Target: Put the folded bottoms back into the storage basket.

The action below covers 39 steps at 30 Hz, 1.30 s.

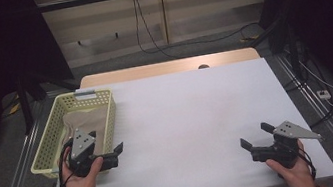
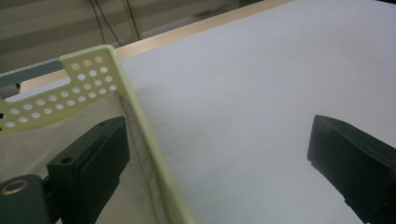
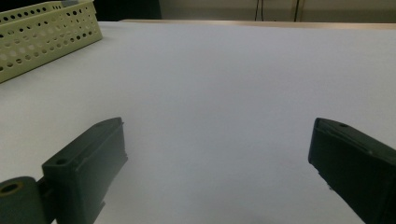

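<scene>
Basket [image 1: 103, 114] with a beige cloth [image 1: 85, 122] sits at the left gripper [image 1: 113, 155], whose spread jaws straddle its near wall; right gripper [image 1: 257, 136] spread, well apart.

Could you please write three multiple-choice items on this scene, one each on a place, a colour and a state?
1. Where does the cloth lie?
A. in the basket
B. mid-table
C. on the floor

2. What colour is the basket?
A. red
B. pale yellow-green
C. blue

3. How do the left gripper's jaws stand?
A. shut on the cloth
B. shut, empty
C. open

Answers:
1 A, the beige cloth sits within the basket walls.
2 B, its perforated walls are pale yellow-green.
3 C, its jaws stand wide apart, straddling the basket's wall.
</scene>
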### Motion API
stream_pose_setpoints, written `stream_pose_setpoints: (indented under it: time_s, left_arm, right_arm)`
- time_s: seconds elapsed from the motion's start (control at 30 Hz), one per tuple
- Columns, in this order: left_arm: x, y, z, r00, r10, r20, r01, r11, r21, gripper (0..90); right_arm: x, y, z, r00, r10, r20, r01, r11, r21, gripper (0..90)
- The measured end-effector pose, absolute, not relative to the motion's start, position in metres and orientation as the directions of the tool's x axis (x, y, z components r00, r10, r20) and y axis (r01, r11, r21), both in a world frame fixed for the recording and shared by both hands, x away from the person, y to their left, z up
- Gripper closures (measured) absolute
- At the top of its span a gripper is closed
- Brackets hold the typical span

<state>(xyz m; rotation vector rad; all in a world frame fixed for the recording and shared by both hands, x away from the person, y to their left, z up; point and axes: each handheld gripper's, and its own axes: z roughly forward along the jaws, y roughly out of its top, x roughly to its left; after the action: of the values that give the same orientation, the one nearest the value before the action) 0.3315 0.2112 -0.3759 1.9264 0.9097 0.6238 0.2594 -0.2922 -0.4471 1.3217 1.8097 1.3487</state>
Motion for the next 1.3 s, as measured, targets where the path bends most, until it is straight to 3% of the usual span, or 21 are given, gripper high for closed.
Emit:
stream_pose_setpoints:
  time_s: [0.57, 0.9, 1.3]
  left_arm:
    - [0.345, 0.173, -0.378, 0.658, 0.750, 0.070, 0.327, -0.369, 0.870, 5.5]
    - [0.353, 0.147, -0.399, 0.689, 0.718, 0.100, 0.334, -0.437, 0.835, 5.8]
    - [0.343, 0.137, -0.425, 0.714, 0.700, 0.028, 0.377, -0.417, 0.827, 5.5]
  right_arm:
    - [0.259, -0.292, -0.446, -0.390, 0.910, 0.143, 0.392, 0.023, 0.920, 3.6]
    - [0.259, -0.292, -0.446, -0.393, 0.909, 0.140, 0.390, 0.026, 0.921, 3.6]
    - [0.259, -0.292, -0.447, -0.395, 0.908, 0.139, 0.391, 0.029, 0.920, 3.6]
